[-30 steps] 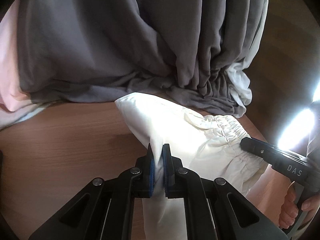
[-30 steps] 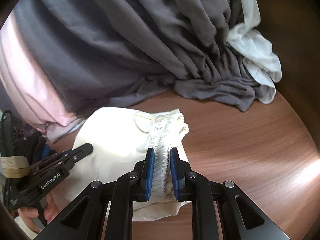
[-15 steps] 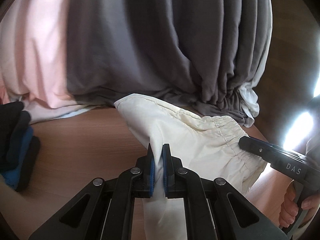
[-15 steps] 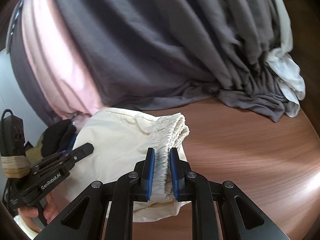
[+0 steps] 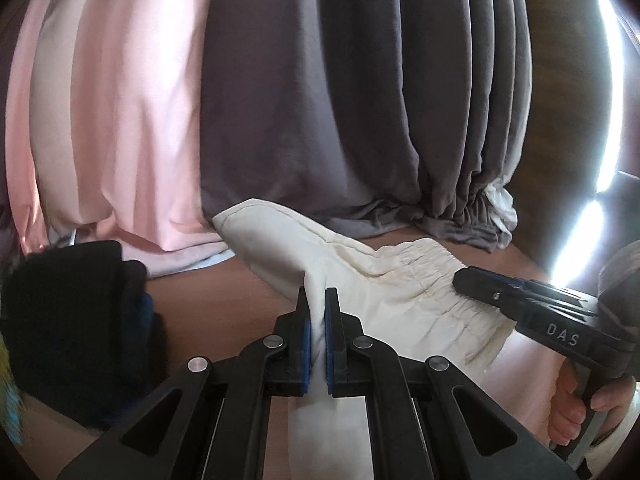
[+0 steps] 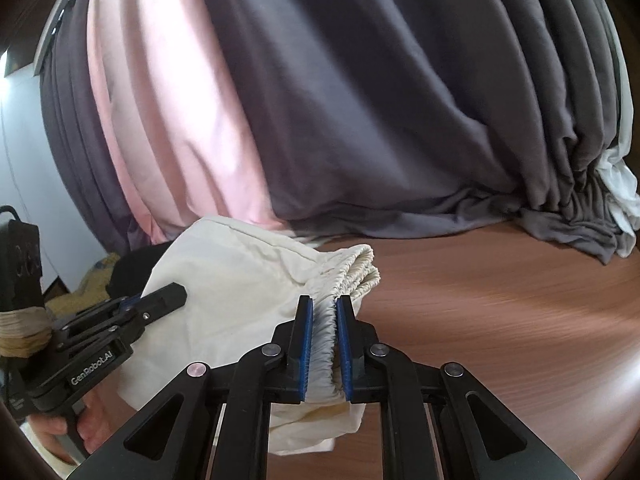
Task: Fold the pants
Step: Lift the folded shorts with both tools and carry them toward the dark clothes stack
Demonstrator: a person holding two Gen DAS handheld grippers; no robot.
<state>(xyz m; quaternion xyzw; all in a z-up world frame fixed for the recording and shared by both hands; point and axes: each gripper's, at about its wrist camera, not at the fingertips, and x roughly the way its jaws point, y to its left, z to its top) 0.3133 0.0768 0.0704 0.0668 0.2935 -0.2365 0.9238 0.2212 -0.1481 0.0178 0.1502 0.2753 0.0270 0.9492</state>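
Right up close, the left tool [image 5: 316, 336] has its blue pads clamped tight on a pinch of the cream pants [image 5: 360, 276], the cloth running down between the jaws and out of view below. Over on the other side, the right tool [image 6: 324, 344] has the gathered elastic waistband [image 6: 352, 272] bunched between its pads, and those jaws are closing in on it as we watch. The pants hang stretched between the two tools, lifted above the brown wooden surface [image 6: 500, 320]. In the left wrist view a hand [image 5: 576, 404] grips the right tool's handle at the lower right. To the left, a dark bundle of black and blue cloth [image 5: 68, 320] lies on the surface. Further back, a grey curtain [image 5: 360, 100] falls in heavy folds, its hem pooling on the surface, with a pink curtain [image 5: 112, 120] beside it and a white one [image 6: 620, 176] at the right edge.
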